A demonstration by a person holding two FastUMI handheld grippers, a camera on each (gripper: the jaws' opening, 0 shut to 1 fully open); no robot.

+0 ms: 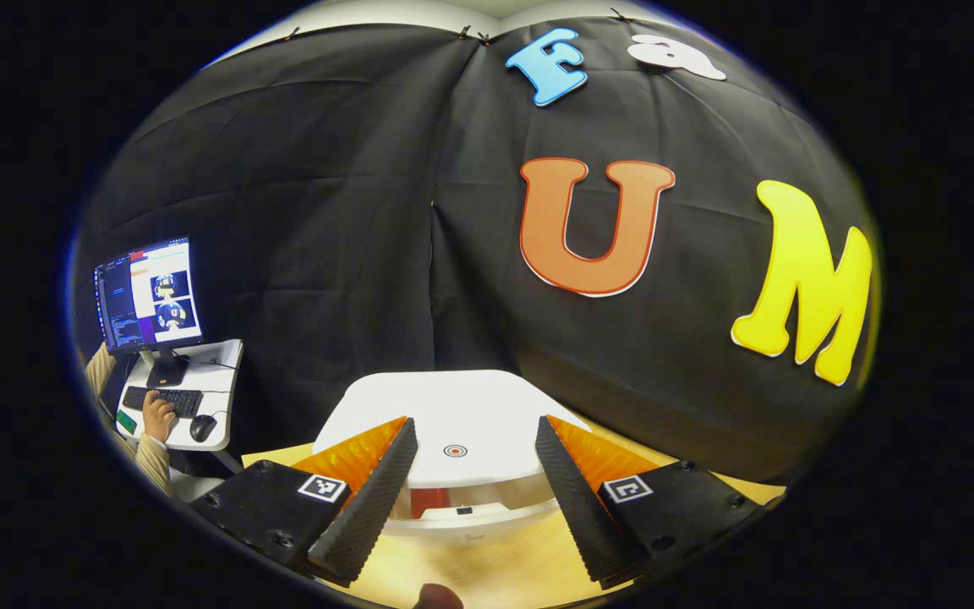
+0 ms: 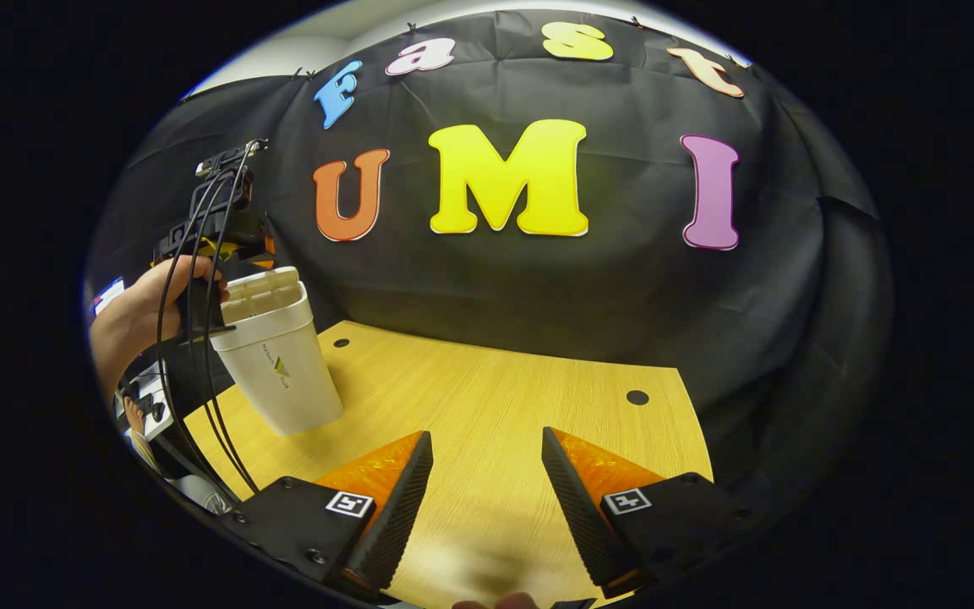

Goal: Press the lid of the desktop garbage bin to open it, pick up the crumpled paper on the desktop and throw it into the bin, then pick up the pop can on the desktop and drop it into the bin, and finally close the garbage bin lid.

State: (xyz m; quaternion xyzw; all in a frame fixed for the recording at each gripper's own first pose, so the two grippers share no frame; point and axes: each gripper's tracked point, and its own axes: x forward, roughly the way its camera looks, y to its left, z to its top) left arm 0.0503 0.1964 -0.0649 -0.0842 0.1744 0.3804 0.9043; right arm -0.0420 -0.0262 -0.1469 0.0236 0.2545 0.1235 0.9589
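left tool (image 1: 474, 461) wide apart above white bin (image 1: 453, 440), lid up; right tool (image 2: 487, 474) wide, holding nothing, over wooden desk (image 2: 495, 397).

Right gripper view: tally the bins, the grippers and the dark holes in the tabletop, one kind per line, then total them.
bin: 1
grippers, the right gripper and the left gripper over the bin: 2
holes: 2
Total: 5

You can read no text; the garbage bin (image 2: 280, 364) bears a small logo with print too tiny to make out.
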